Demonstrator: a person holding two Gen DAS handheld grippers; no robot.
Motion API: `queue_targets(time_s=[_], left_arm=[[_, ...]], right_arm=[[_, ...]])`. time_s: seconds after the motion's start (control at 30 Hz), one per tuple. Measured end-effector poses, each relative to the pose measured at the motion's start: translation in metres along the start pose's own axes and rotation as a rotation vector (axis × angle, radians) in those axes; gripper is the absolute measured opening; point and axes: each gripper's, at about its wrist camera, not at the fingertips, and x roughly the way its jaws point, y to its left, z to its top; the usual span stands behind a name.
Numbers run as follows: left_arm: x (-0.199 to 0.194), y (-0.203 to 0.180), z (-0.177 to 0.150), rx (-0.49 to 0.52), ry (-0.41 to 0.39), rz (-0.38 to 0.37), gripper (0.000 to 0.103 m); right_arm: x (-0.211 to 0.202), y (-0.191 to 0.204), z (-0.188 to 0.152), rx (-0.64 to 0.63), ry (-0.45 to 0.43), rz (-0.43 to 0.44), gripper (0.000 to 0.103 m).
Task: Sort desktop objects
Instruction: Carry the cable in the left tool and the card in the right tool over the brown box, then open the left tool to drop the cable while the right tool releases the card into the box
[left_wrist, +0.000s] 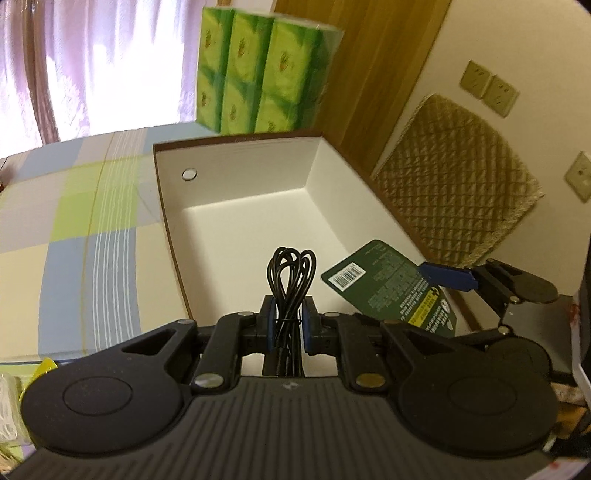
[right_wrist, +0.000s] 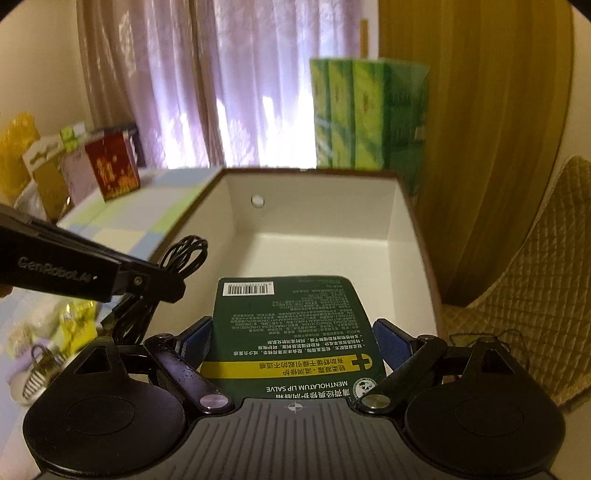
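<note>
An open white box (left_wrist: 236, 192) with a brown rim stands on the checked tablecloth; it also shows in the right wrist view (right_wrist: 317, 229). My left gripper (left_wrist: 289, 325) is shut on a coiled black cable (left_wrist: 291, 273) and holds it over the box's near end. My right gripper (right_wrist: 293, 341) is shut on a dark green lip-salve card (right_wrist: 291, 325), held over the near end of the box. The card (left_wrist: 384, 284) and the right gripper's blue finger (left_wrist: 448, 276) show at the right of the left wrist view. The left gripper and cable (right_wrist: 184, 254) show at the left of the right wrist view.
A tall pack of green tissue packets (left_wrist: 262, 70) stands behind the box. A quilted beige chair back (left_wrist: 458, 199) is to the right. Boxes and bags (right_wrist: 107, 170) stand at the far left of the table, small packets (right_wrist: 48, 343) at the near left.
</note>
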Motion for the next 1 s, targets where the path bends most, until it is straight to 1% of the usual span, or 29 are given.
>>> queue_targets(time_s=[0.2, 0.3, 0.5, 0.67, 0.87, 0.97, 1.0], left_arm=[[0.026, -0.003, 0.0, -0.012, 0.066, 0.049, 0.011], [0.038, -0.006, -0.003, -0.013, 0.102, 0.062, 0.011], [0.061, -0.012, -0.008, 0.013, 0.167, 0.085, 0.011], [0.076, -0.017, -0.01, 0.032, 0.204, 0.103, 0.011], [0.079, -0.02, -0.011, 0.048, 0.217, 0.123, 0.012], [0.078, -0.021, -0.011, 0.049, 0.215, 0.132, 0.016], [0.076, -0.02, -0.011, 0.047, 0.213, 0.134, 0.02]], right_arm=[[0.018, -0.004, 0.0, -0.044, 0.105, 0.018, 0.088], [0.026, -0.007, -0.002, -0.055, 0.161, 0.022, 0.088], [0.038, -0.013, -0.002, -0.076, 0.249, 0.035, 0.088], [0.042, -0.012, -0.002, -0.113, 0.28, 0.035, 0.088], [0.043, -0.009, -0.004, -0.149, 0.277, 0.04, 0.089], [0.042, -0.009, -0.004, -0.157, 0.273, 0.046, 0.091], [0.041, -0.008, -0.004, -0.158, 0.269, 0.048, 0.091]])
